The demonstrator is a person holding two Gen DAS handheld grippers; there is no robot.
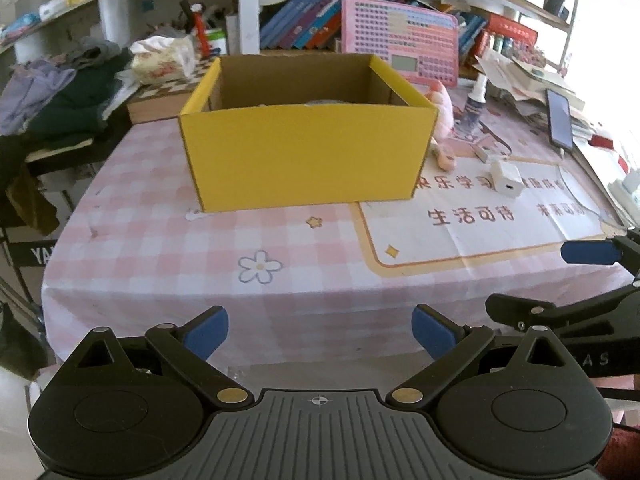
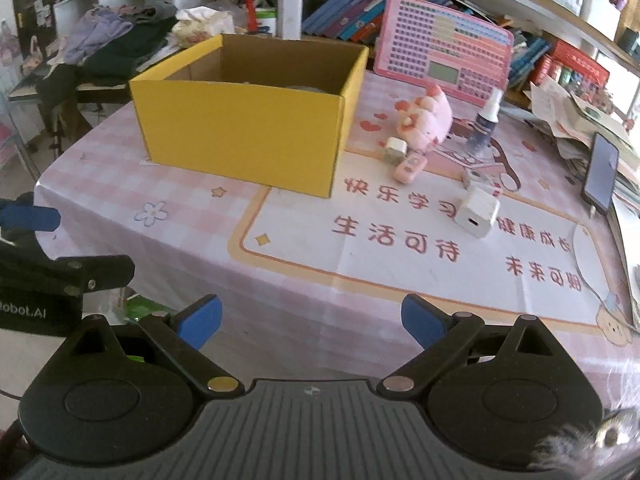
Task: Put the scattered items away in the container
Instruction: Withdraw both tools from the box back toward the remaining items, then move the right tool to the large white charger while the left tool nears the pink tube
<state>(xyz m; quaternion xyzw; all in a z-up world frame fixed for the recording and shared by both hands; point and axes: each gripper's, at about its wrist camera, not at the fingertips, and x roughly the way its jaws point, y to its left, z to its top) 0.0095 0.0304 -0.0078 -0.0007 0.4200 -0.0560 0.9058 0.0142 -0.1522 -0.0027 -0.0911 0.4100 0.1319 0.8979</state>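
One yellow cardboard box (image 2: 240, 128) stands on the left half of the pink checked tablecloth (image 2: 192, 240), open at the top, with plain brown inner walls and something grey lying low inside that cannot be identified. To the right of the box lie the scattered items: one pink plush toy (image 2: 426, 120), one small white cube (image 2: 396, 149) just beside it, one pink oblong gadget (image 2: 409, 169) in front of the cube, one spray bottle (image 2: 486, 122) standing upright, one small white adapter (image 2: 477, 178), and one larger white charger block (image 2: 478, 212) with its port facing the camera. One dark phone (image 2: 602, 178) leans at the far right edge beside a pile of papers. One pink keyboard toy (image 2: 444, 50) is propped against the bookshelf behind the table. The left gripper (image 1: 320, 332) hangs at the near table edge in front of the box, its blue-padded fingers (image 1: 206, 336) spread wide and empty, touching nothing. The right gripper (image 2: 311, 322) hangs at the near edge further right, its jaws likewise spread wide with nothing between them. Each gripper shows at the margin of the other's view.
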